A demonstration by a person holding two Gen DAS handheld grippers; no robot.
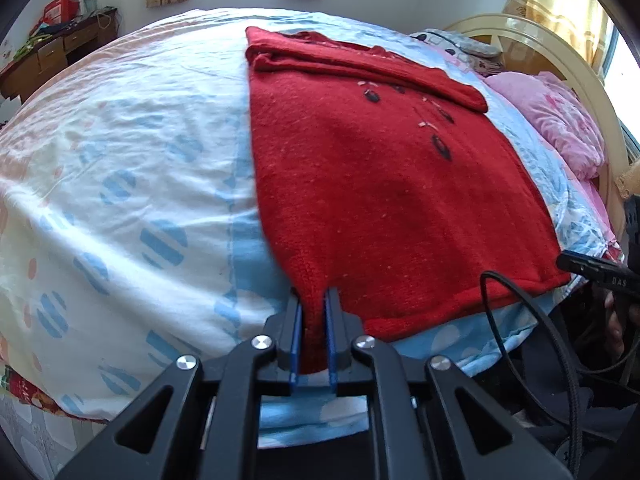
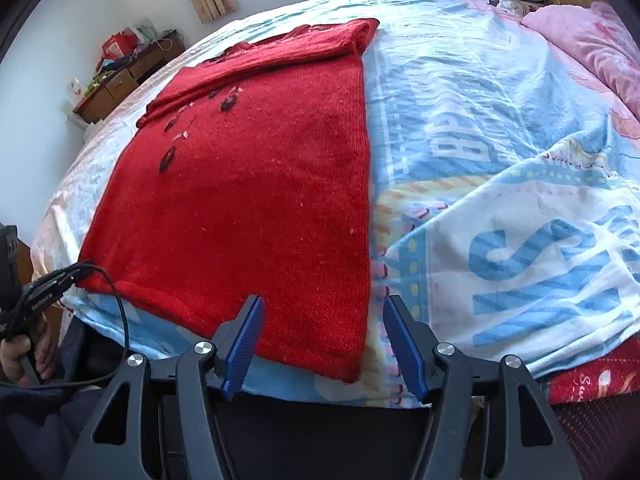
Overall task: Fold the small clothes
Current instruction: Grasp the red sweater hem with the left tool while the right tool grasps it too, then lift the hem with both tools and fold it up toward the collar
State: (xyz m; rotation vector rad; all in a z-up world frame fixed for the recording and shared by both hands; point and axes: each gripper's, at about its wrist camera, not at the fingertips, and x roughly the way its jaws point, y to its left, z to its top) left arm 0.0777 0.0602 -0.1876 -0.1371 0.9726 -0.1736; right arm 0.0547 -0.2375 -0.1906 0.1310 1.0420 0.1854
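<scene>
A red knitted sweater [image 1: 360, 168] with dark leaf-shaped decorations lies flat on the bed, its sleeves folded across the far end. My left gripper [image 1: 314, 296] is shut on the sweater's near left hem corner, and red cloth fills the narrow gap between the blue pads. In the right wrist view the same sweater [image 2: 248, 200] spreads out ahead. My right gripper [image 2: 322, 304] stands open over the near right hem corner, with the sweater's right edge between its spread fingers and the pads clear of the cloth.
The bed sheet [image 1: 120, 160] is white and pale blue with printed letters. A pink pillow [image 2: 592, 44] lies at the headboard end. A wooden desk [image 1: 52, 56] with clutter stands by the far wall. A hand [image 2: 20, 356] holding the other gripper shows at the left edge.
</scene>
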